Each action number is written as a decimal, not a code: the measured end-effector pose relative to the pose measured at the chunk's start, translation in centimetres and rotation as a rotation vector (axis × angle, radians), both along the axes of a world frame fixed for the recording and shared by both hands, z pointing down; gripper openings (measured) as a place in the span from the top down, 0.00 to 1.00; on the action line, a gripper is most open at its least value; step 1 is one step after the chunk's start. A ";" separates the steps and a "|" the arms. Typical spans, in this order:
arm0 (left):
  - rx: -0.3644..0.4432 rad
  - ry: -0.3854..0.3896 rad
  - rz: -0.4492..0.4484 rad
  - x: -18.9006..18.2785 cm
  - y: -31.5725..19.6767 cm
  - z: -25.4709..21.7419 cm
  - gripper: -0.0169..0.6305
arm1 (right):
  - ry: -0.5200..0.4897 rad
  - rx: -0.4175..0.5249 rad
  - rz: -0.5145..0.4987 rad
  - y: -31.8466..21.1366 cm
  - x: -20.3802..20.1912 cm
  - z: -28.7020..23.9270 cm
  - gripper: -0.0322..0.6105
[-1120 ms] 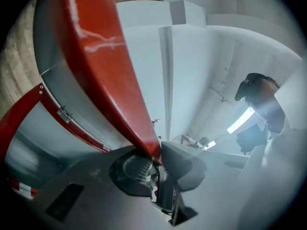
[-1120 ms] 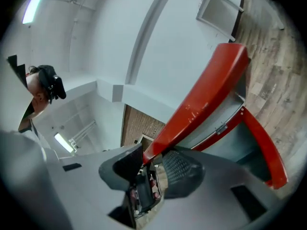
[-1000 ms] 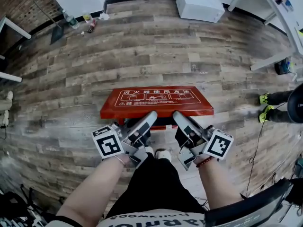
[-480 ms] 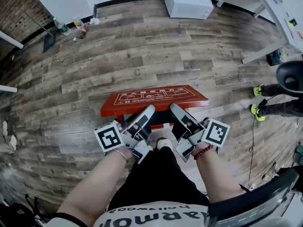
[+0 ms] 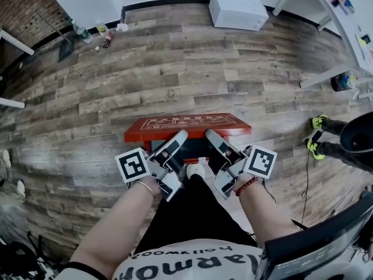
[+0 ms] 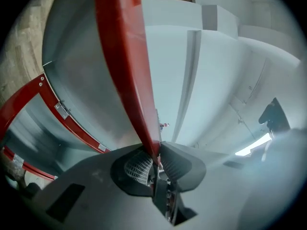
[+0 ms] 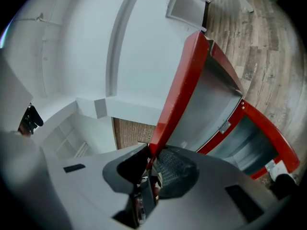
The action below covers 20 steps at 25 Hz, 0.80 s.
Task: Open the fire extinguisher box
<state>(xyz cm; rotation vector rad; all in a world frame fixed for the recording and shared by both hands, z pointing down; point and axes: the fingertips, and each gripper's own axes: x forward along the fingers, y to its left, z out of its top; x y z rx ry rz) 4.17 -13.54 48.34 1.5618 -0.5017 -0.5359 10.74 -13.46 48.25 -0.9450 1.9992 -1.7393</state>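
Observation:
The red fire extinguisher box sits on the wood floor in front of me, its lid [image 5: 187, 125] raised at the near edge. My left gripper [image 5: 178, 139] and right gripper [image 5: 211, 137] each hold that near edge from below. In the left gripper view the lid's red edge [image 6: 122, 56] is pinched between the pads at the left gripper [image 6: 154, 153], with the lid's grey underside and the box's red rim [image 6: 29, 99] to the left. In the right gripper view the right gripper [image 7: 152, 161] clamps the lid [image 7: 180, 95]; its jaws have just been closing on that edge. The open box rim [image 7: 268, 138] shows to the right.
A white case [image 5: 238, 9] stands by the far wall, with bottles [image 5: 81, 31] at the back left. A white table leg [image 5: 332, 74] and another person's green shoes [image 5: 317, 122] are at the right. My own shoe [image 5: 195, 171] is just under the grippers.
Both grippers have drawn up and toward me with the lid's near edge. The lid now tilts more steeply and looks narrower from above.

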 end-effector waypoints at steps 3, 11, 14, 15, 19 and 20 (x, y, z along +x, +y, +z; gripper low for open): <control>0.003 -0.022 -0.017 0.1 -0.5 -0.2 0.89 | -0.029 -0.023 -0.003 -0.4 0.0 -0.1 0.85; -0.024 -0.066 -0.080 0.0 -0.7 -0.5 0.89 | -0.061 -0.081 -0.008 -0.5 -0.2 0.2 0.86; -0.030 -0.112 -0.075 0.2 -1.1 -0.3 0.89 | -0.066 -0.099 -0.011 -0.8 0.2 0.2 0.86; -0.036 -0.138 -0.071 0.1 -1.3 -0.1 0.89 | -0.068 -0.104 -0.013 -1.0 0.3 0.2 0.86; -0.049 -0.126 -0.072 0.0 -2.0 -0.6 0.89 | -0.073 -0.120 -0.037 -1.6 0.0 0.2 0.86; -0.048 -0.115 -0.077 0.0 -2.2 -0.8 0.89 | -0.075 -0.120 -0.045 -1.8 0.0 0.2 0.86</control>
